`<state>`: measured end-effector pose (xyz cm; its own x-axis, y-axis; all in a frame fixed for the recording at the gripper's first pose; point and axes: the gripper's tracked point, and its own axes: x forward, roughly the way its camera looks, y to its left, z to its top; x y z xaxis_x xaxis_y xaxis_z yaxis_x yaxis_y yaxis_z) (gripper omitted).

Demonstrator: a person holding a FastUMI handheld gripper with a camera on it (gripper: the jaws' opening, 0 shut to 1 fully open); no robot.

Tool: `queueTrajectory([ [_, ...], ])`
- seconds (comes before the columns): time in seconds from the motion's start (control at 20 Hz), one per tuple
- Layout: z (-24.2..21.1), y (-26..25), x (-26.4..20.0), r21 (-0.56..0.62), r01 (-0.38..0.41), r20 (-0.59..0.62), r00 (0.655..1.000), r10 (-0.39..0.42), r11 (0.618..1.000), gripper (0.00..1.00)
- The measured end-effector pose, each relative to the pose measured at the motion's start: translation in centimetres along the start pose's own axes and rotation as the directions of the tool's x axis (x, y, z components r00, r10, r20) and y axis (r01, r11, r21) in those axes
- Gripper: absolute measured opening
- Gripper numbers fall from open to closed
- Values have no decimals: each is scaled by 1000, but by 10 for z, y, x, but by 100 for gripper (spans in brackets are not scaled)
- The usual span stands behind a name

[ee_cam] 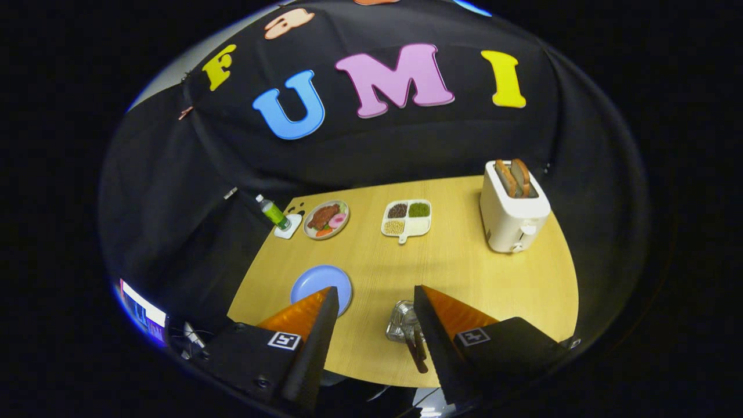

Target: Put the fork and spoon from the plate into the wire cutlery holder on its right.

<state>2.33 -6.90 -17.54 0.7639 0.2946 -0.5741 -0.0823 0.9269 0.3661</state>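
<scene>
Hovering high above the near edge of the wooden table, the gripper hangs with its two orange-and-black fingers spread wide and nothing between them. The blue plate lies just beyond the left fingertip and looks bare from here. To its right, tucked against the right finger, stands the wire cutlery holder, with dark handles sticking out of it toward the near side; these look like the fork and spoon, though I cannot tell which is which, so the job seems finished or close to it.

Such cutlery should be light, stiff and a bit slippery, and thin enough to twist in a loose grip. I would take each piece across the handle, near its middle, with the pads squarely on the flat sides. The open-wire holder is probably light too and could tip if nudged.

The tool is held raised and pitched downward, looking over the table. Farther off sit a toaster with bread on the right, a compartment tray, a plate of food and a green bottle.
</scene>
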Motion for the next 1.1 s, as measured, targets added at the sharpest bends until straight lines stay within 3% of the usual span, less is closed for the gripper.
queueTrajectory([
  [0.35, 38, 3, -45, -75, 57, 235, 971, -38, 996, 97],
  [0.6, 61, 2, -72, -94, 127, 361, 929, -84, 987, 99],
  [0.8, 63, 11, -82, -126, 163, 402, 910, -100, 979, 99],
  [1.1, 62, 16, -77, -117, 151, 396, 914, -94, 982, 99],
])
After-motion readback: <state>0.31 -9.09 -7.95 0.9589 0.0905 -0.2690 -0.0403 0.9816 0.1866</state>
